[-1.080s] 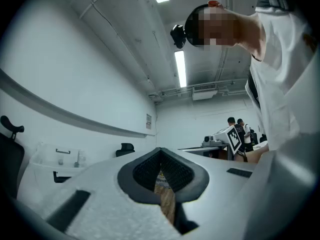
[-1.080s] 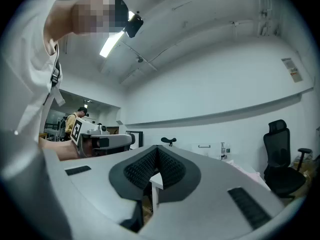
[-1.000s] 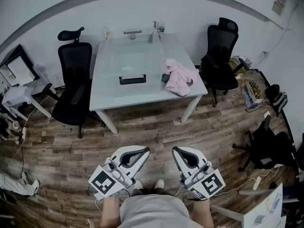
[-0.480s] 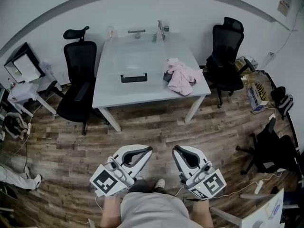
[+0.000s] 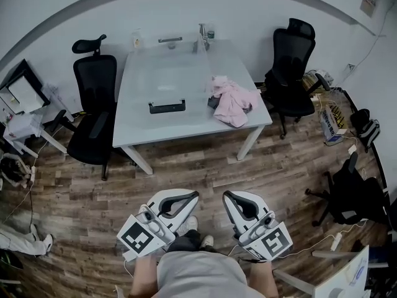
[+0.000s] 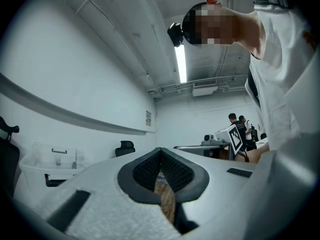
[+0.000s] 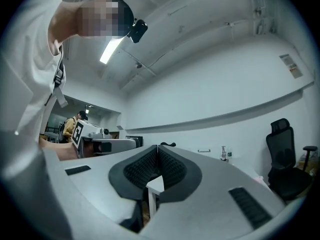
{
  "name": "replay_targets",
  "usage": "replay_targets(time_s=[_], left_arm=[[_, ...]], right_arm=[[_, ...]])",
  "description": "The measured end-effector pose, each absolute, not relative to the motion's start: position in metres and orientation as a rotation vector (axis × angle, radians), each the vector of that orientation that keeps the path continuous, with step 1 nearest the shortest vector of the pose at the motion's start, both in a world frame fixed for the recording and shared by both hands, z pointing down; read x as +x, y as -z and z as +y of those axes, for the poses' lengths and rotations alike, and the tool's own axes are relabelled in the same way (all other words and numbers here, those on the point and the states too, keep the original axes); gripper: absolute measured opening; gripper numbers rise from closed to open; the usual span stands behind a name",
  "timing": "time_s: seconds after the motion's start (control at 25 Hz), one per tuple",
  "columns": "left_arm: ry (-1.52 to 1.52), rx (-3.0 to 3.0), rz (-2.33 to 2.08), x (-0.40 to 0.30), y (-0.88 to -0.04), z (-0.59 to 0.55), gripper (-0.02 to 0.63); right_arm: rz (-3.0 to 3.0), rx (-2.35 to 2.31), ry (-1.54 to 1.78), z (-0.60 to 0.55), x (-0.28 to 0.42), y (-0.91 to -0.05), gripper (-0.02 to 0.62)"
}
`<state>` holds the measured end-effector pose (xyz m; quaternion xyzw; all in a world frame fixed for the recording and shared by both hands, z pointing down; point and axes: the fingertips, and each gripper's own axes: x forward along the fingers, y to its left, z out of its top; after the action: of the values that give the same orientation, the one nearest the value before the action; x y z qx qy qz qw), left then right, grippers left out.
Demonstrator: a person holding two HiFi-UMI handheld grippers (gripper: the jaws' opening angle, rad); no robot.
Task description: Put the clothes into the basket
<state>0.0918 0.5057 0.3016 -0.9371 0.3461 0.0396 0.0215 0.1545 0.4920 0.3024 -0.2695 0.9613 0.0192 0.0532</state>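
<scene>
The left tool (image 5: pixel 190 197) and right tool (image 5: pixel 228 197), both closed and empty, hang above the wooden floor (image 5: pixel 205 166); pink clothes (image 5: pixel 232 101) lie on the table (image 5: pixel 155 73), well apart

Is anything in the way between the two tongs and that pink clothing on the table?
Nothing visible. Only wooden floor lies between the left tongs, the right tongs and the near edge of the table, where the pink clothing sits. The two black chairs stand off to either side.
</scene>
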Motion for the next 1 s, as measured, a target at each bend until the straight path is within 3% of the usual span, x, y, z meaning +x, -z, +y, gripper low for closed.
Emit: replay_targets(time_s=[1.0], left_arm=[[-0.145,-2.990,0.897,0.063,-0.308,0.367,0.005]], right_arm=[[2.947,-1.047,-0.073,0.356,0.128,-0.311,0.006]])
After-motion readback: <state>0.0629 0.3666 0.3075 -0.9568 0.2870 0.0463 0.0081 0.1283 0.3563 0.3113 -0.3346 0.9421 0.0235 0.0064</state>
